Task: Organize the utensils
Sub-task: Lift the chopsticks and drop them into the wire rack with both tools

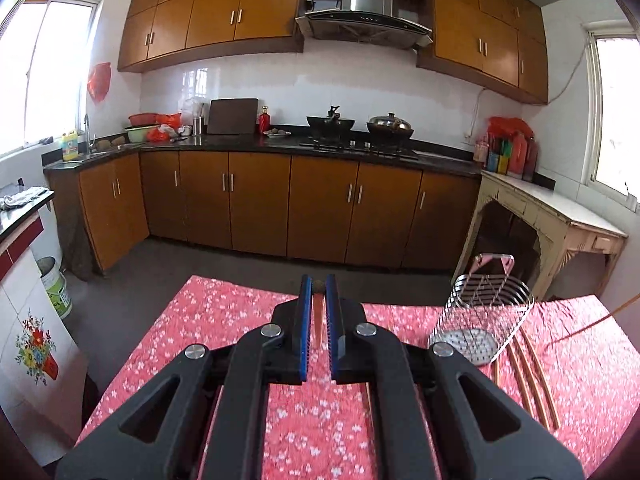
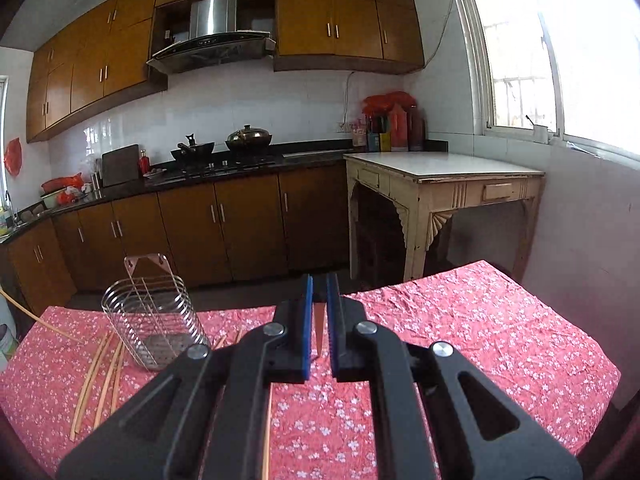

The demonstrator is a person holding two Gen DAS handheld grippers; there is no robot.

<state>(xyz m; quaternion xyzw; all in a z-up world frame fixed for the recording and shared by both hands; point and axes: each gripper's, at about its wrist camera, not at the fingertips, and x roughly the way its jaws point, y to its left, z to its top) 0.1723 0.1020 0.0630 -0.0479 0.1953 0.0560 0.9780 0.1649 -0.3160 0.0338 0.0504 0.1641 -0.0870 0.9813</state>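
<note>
Bench (image 1: 224, 312): covered by a red cloth with small white flowers.
Left claw (image 1: 319, 284): black, blue-padded, narrowed to a slim gap; whether it grips anything cannot be told.
Right claw (image 2: 319, 284): black, blue-padded, same narrow gap; grip cannot be told.
Silver wire utensil basket (image 1: 486, 312): upright near the bench's far edge, right of the left claw.
Thin tan wooden chopsticks (image 1: 532, 380): loose on the cloth, beside the basket toward the near edge.
</note>
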